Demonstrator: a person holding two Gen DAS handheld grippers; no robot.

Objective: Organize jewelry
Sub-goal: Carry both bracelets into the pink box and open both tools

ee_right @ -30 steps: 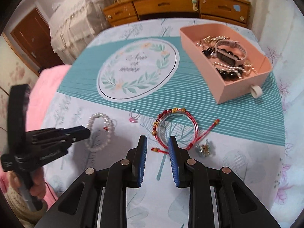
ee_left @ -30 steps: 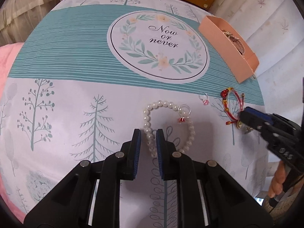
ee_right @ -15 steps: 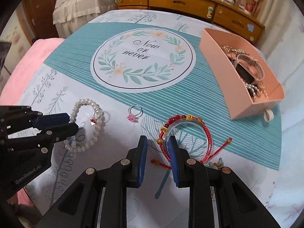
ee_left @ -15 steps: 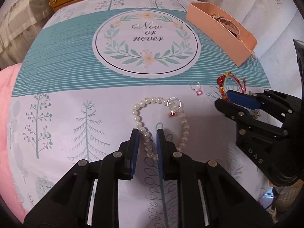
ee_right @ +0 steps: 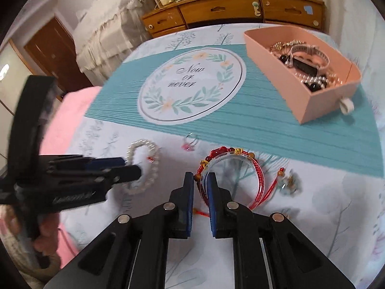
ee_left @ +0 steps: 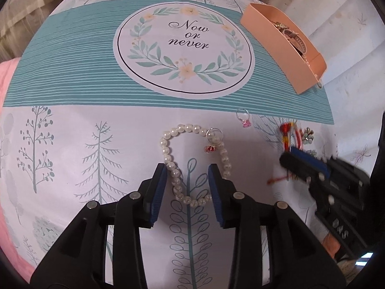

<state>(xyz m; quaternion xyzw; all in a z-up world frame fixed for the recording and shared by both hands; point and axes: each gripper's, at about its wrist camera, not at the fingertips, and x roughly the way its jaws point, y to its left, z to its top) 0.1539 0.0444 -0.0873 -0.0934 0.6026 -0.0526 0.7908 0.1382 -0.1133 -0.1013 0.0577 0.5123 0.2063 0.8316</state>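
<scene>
A white pearl bracelet [ee_left: 168, 159] lies on the patterned cloth with a small red-charm ring [ee_left: 213, 139] resting on it. My left gripper [ee_left: 187, 171] is open, its jaws on either side of the bracelet's near left strand. A red bead-and-cord bracelet [ee_right: 231, 159] lies to the right. My right gripper [ee_right: 201, 180] has narrow jaws around that bracelet's near left rim; I cannot see if it pinches. A pink-stone ring [ee_left: 243, 118] lies between the bracelets. The pink tray [ee_right: 276, 72] holds several pieces of jewelry.
A flower-shaped clip or earring [ee_right: 290, 183] lies right of the red bracelet. The tray stands at the far right near the table edge. A wooden drawer chest [ee_right: 216, 12] is behind the table. A pink cushion [ee_right: 69, 118] is at the left edge.
My left gripper's jaws have opened wide around the pearl strand. My right gripper has moved forward, and its jaws now straddle the red bracelet's rim.
</scene>
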